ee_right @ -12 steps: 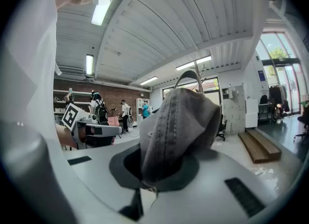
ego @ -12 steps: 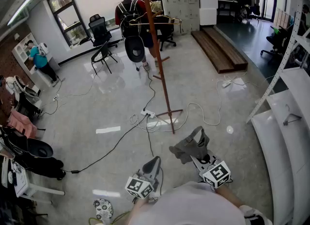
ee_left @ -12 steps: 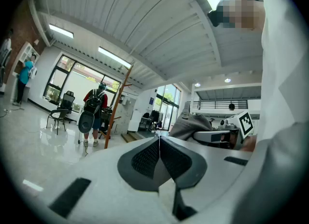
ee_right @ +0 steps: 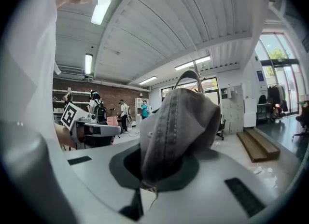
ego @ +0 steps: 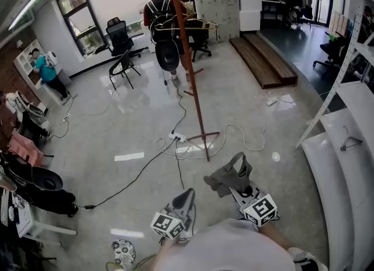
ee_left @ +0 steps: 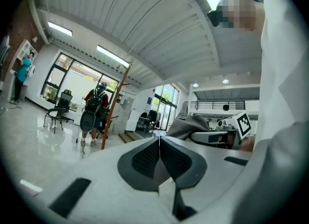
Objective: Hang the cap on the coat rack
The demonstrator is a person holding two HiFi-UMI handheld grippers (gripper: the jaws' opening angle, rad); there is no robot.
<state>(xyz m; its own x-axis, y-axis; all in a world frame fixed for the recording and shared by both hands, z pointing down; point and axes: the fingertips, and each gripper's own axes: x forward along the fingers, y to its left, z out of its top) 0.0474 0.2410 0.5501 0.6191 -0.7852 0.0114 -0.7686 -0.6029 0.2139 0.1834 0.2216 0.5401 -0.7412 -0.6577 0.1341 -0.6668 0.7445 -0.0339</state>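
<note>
A glossy grey floor point(ego: 123, 118) fills the head view, with large windows point(ego: 87, 4) in the upper left. At the far left edge a person in a teal top point(ego: 45, 70) stands by a white shelf unit point(ego: 26, 59). Below them, along the left edge, are some pink fabric point(ego: 26, 147) and a black office chair point(ego: 44, 179). Further right, more black chairs point(ego: 120, 42) stand in front of the windows.

At top centre a person with a backpack point(ego: 159, 16) stands beyond the coat rack point(ego: 191, 77). The rack is a tall brown wooden pole on spread feet, running from mid-frame to the top edge. Cables point(ego: 169, 147) and a power strip point(ego: 178, 138) lie tangled on the floor around its feet. One cable trails off toward the lower left, and the tangle crosses the floor between the claws and the rack.

At bottom centre the left claw point(ego: 187, 194) has its jaws together with nothing in them. Just to its right, the right claw point(ego: 238, 187) is clamped on the grey cap point(ego: 227, 176). The cap sticks out beyond the jaws, low in the frame and well apart from the rack.

A low wooden platform point(ego: 263, 59) lies in the upper right. A white metal shelving rack point(ego: 342, 124) with a wire hanger point(ego: 350, 142) lying on it takes up the right edge.
</note>
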